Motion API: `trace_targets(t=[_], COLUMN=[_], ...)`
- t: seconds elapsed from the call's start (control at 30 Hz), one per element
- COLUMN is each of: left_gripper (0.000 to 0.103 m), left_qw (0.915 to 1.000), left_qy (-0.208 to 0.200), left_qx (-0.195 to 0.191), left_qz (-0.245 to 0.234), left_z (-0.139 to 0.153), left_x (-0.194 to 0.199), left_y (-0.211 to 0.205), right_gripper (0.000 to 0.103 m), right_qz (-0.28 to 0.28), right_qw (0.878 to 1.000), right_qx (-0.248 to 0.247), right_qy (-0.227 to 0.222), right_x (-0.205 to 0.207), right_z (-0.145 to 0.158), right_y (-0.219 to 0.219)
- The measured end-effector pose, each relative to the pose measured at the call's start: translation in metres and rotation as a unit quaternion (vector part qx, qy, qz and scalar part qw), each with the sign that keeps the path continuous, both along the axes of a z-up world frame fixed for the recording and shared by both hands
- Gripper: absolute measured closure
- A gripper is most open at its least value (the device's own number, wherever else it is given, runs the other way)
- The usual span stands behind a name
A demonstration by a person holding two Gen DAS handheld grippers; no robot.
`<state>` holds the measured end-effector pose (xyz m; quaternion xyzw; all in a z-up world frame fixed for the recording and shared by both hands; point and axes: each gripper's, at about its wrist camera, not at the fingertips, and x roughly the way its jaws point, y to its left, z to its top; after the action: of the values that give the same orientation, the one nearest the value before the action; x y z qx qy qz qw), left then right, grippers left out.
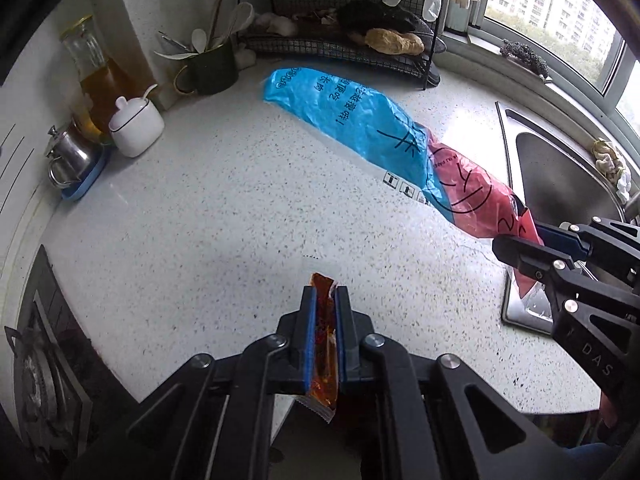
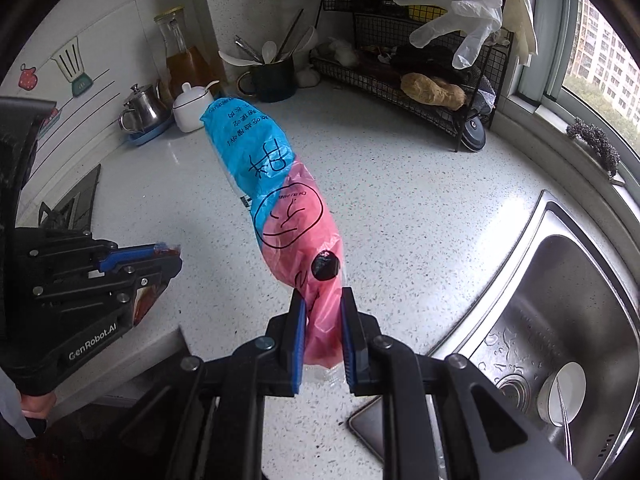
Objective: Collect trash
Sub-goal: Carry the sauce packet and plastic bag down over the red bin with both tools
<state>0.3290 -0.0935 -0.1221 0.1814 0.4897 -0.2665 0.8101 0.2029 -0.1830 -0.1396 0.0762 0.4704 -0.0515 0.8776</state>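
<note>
My left gripper is shut on a small red-orange sauce packet and holds it above the speckled white counter near its front edge. My right gripper is shut on the red end of a long blue and red plastic bag that stretches away above the counter. The bag also shows in the left wrist view, with the right gripper at its red end. The left gripper with the packet shows at the left of the right wrist view.
A steel sink with a white bowl lies at the right. A black wire rack, dark utensil mug, white sugar pot, steel teapot and oil bottle line the back. A gas hob is at the left.
</note>
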Motion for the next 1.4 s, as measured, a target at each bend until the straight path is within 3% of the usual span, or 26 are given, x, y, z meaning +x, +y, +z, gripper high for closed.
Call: trace_targets(t=[0.4,0.83,1.13,1.4], left_gripper=[0.095,0.096,0.096,0.096], left_qw=[0.9991,0.9958,0.9897,0.9874], left_qy=[0.005,0.055,0.109,0.114], left_qx=[-0.009,0.001,0.015,0.032], left_qz=[0.041,0.074,0.091,0.105], left_z=[-0.013,-0.072,-0.142,-0.235], left_x=[-0.088,-0.159,-0.174,-0.171], left_y=[0.098,0.142,0.143,0.136], right_gripper=[0.088,0.088,0.088,0.088], right_qz=[0.038,0.071,0.079,0.083], right_qw=[0.999,0.994,0.986,0.981], right_qx=[-0.003,0.007,0.014,0.006], right_qy=[0.016,0.083,0.147,0.178], right_x=[-0.064,-0.109,-0.115,-0.104], right_z=[-0.008,-0.052,-0.115,-0.208], right_y=[0.083,0.123,0.124,0.116])
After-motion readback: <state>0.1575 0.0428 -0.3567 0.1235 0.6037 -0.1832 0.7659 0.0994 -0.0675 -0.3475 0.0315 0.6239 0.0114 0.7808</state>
